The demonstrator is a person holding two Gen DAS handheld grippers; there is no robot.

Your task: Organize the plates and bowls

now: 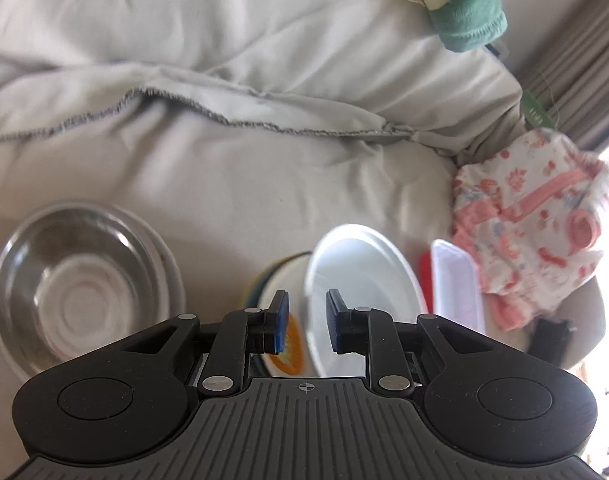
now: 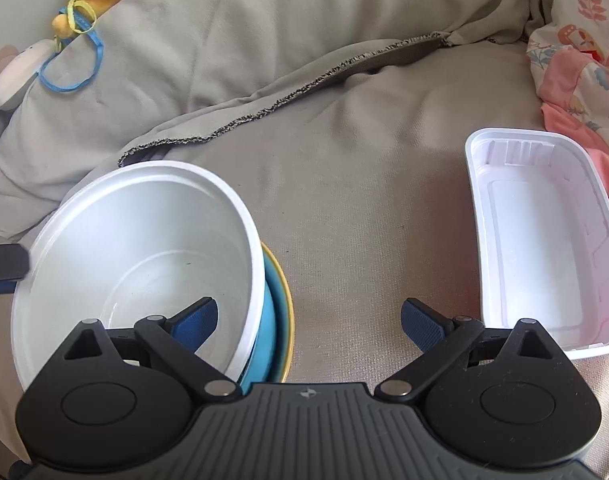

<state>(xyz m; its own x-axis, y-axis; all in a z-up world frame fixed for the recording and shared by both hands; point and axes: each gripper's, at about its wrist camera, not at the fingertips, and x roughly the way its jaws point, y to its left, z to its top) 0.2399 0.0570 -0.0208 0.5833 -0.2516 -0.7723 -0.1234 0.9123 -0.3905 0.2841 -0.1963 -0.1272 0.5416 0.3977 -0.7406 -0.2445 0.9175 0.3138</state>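
A white bowl (image 1: 360,280) (image 2: 144,240) is tipped up on edge over a blue bowl (image 2: 266,320) and a yellow-rimmed plate (image 2: 286,300) on the grey bedding. In the left wrist view my left gripper (image 1: 307,322) is shut on the white bowl's near rim. A plate with an orange pattern (image 1: 290,356) shows beneath it. My right gripper (image 2: 308,324) stands open and holds nothing. Its left finger (image 2: 196,320) hangs over the white bowl's inside, its right finger over bare bedding. A steel bowl (image 1: 84,280) nested in a white one sits at the left.
A white rectangular tray (image 2: 544,240) (image 1: 456,292) lies on the right, with something red (image 1: 424,276) behind it. A pink floral cloth (image 1: 524,232) (image 2: 576,60) is heaped beyond the tray. Folded grey blanket (image 1: 224,112) runs across the back. A toy with a blue loop (image 2: 72,60) lies far left.
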